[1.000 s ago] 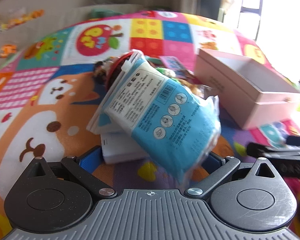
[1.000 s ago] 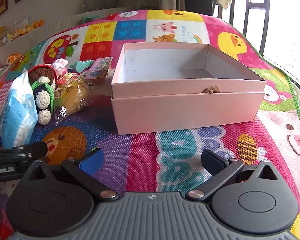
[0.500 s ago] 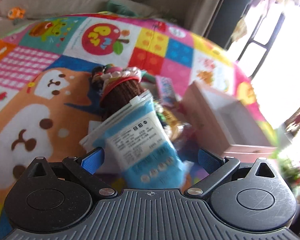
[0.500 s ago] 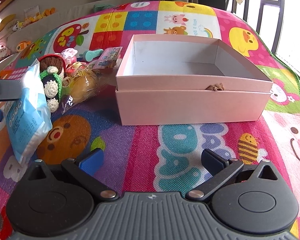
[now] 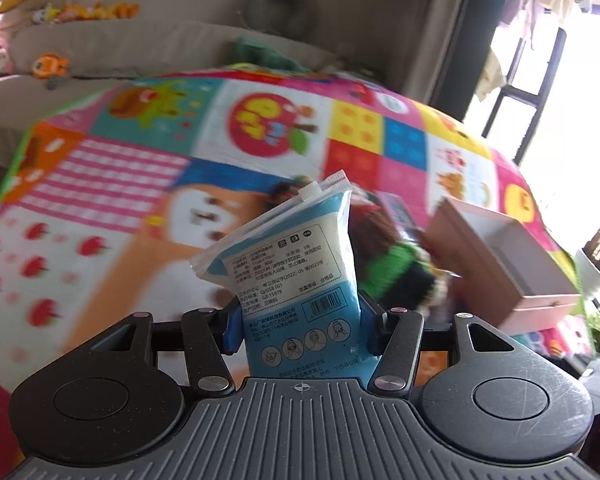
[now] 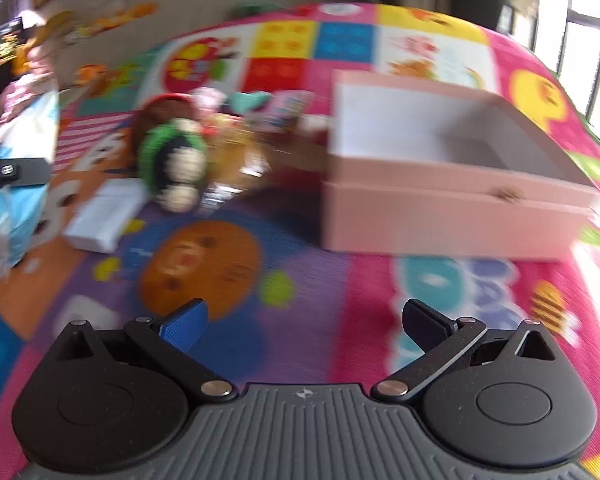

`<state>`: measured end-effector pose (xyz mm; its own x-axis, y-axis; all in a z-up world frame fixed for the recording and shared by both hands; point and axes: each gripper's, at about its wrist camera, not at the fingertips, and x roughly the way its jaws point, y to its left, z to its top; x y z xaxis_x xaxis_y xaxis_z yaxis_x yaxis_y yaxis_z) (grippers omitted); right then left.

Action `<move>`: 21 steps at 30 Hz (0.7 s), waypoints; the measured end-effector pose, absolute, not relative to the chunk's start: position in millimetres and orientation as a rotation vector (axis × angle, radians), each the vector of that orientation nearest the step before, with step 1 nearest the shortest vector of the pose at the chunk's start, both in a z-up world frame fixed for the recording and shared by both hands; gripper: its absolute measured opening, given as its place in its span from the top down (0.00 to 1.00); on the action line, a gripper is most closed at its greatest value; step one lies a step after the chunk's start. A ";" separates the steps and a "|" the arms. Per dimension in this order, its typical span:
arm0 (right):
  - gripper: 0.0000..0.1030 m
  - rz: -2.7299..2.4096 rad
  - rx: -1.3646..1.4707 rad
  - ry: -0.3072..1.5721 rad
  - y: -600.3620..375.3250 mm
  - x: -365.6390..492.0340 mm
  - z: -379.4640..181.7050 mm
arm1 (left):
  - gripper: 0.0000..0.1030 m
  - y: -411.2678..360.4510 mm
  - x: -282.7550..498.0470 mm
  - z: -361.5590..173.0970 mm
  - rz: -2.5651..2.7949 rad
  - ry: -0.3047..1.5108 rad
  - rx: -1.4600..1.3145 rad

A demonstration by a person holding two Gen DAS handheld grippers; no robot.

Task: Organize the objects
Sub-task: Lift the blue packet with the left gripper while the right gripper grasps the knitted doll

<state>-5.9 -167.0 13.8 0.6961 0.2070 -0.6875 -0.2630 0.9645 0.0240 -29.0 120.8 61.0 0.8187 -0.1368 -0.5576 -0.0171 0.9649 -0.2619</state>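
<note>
My left gripper (image 5: 298,322) is shut on a blue and white plastic pack (image 5: 296,276) and holds it upright above the mat. The pack also shows at the far left of the right wrist view (image 6: 18,196), hanging from the left gripper. The open pink box (image 6: 440,168) stands on the mat at the right; it also shows in the left wrist view (image 5: 504,264). My right gripper (image 6: 304,320) is open and empty, low over the mat in front of the box. A crocheted green and brown toy (image 6: 172,160) lies between pack and box.
A white flat box (image 6: 100,216) lies on the colourful play mat (image 6: 204,260) left of the toy. A clear bag with yellow contents (image 6: 236,152), a teal item (image 6: 248,100) and a small card pack (image 6: 288,108) lie behind. A sofa with plush toys (image 5: 80,12) is beyond the mat.
My left gripper has closed on the blue pack and lifted it off the white box, clear of the mat. The right gripper has shifted left; its view is blurred by motion.
</note>
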 end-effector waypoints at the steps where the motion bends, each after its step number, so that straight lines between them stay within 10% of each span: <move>1: 0.00 0.279 -0.103 0.719 -159.8 -7.6 20.6 | 0.42 128.1 -31.4 61.2 -0.064 0.616 -0.267; 7: 0.00 0.019 -0.171 0.470 -202.7 15.2 72.3 | 0.42 125.2 -41.6 50.5 -0.170 0.654 -0.261; 21: 0.00 0.020 0.195 0.676 -256.4 104.7 41.2 | 0.42 123.0 -26.0 41.7 -0.152 0.662 -0.306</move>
<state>104.7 -256.4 41.2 0.7808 0.0819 -0.6193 0.0446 0.9815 0.1861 -26.0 123.0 41.7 0.7795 -0.2353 -0.5805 0.0417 0.9442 -0.3267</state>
